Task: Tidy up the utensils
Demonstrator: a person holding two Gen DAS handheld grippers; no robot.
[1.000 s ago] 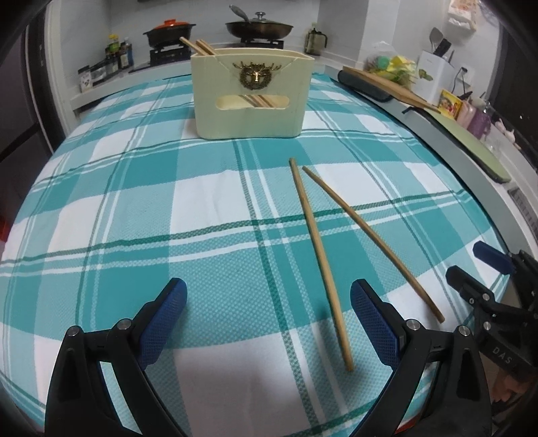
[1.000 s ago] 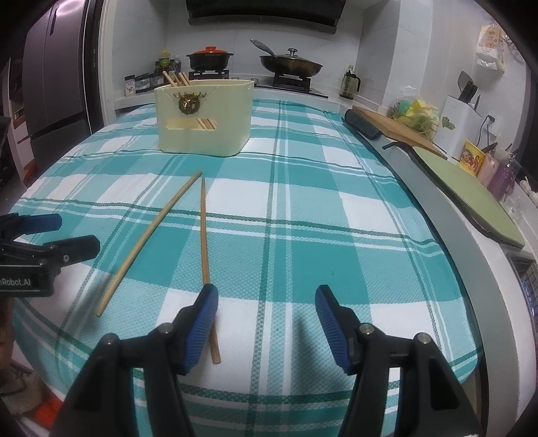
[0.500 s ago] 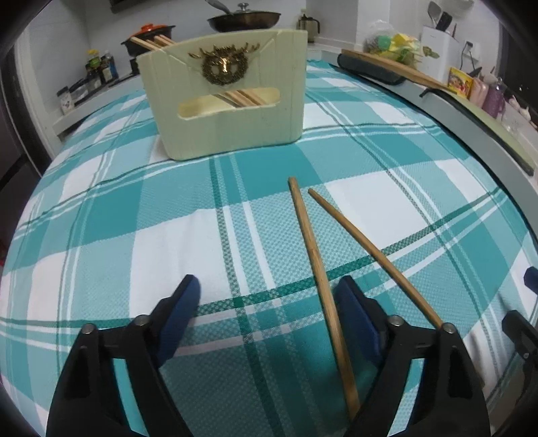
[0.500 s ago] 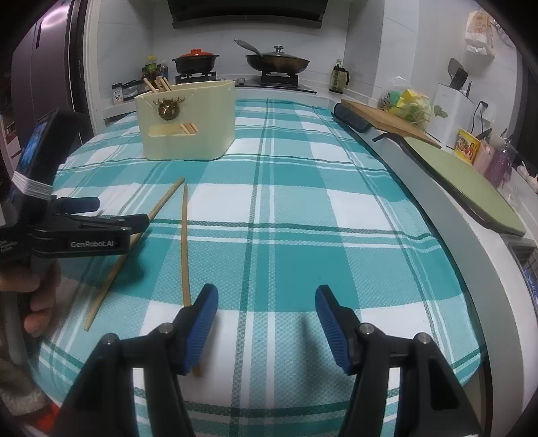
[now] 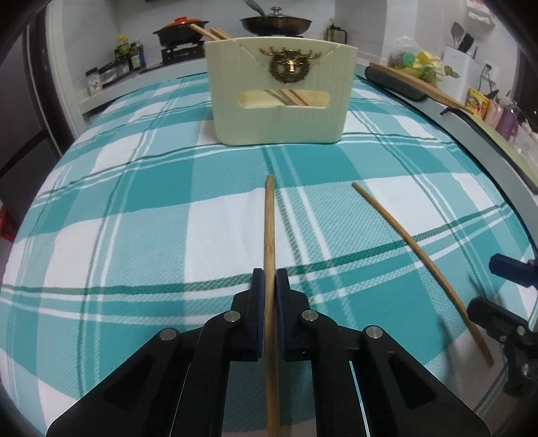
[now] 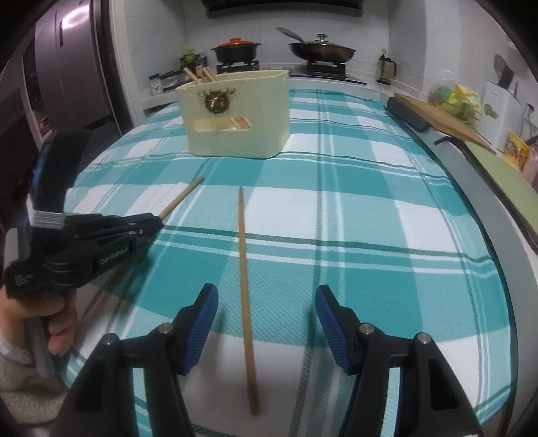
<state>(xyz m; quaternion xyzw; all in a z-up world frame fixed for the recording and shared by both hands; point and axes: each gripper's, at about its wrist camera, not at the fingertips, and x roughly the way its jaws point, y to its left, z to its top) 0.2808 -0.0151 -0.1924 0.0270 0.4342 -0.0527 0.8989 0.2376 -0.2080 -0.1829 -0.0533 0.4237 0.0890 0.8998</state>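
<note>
Left claw (image 5: 268,279) has just closed, its blue pads pinched on a wooden chopstick (image 5: 269,235), which passes between them and runs on from there toward 12 o'clock in the left wrist view. That stick is plain light-brown wood, slim and round, its far tip pointing at the cream utensil holder (image 5: 280,94). In the right wrist view the same claw (image 6: 153,223) comes in from 9 o'clock, gripped by a person's hand (image 6: 50,316).

Right claw (image 6: 265,316) stands about half open, nothing pressed by its pads; the second chopstick (image 6: 245,285) lies flat on the surface between them, long axis running 6 to 12 o'clock with its far tip a little to the left, toward the holder (image 6: 235,114). In the left wrist view this stick (image 5: 420,255) lies at 3 o'clock, slanting from the upper left toward the lower right.

The holder stands upright at 12 o'clock, a brass antlered emblem (image 5: 289,65) on its front; more chopsticks (image 5: 212,33) lean out of its top left corner and show through the slot below the emblem.

A teal-and-white plaid cloth (image 5: 134,218) covers the surface. Open cloth lies between both sticks and the holder. The surface's grey edge (image 6: 497,222) curves down the right side, from 2 to 4 o'clock in the right wrist view.
</note>
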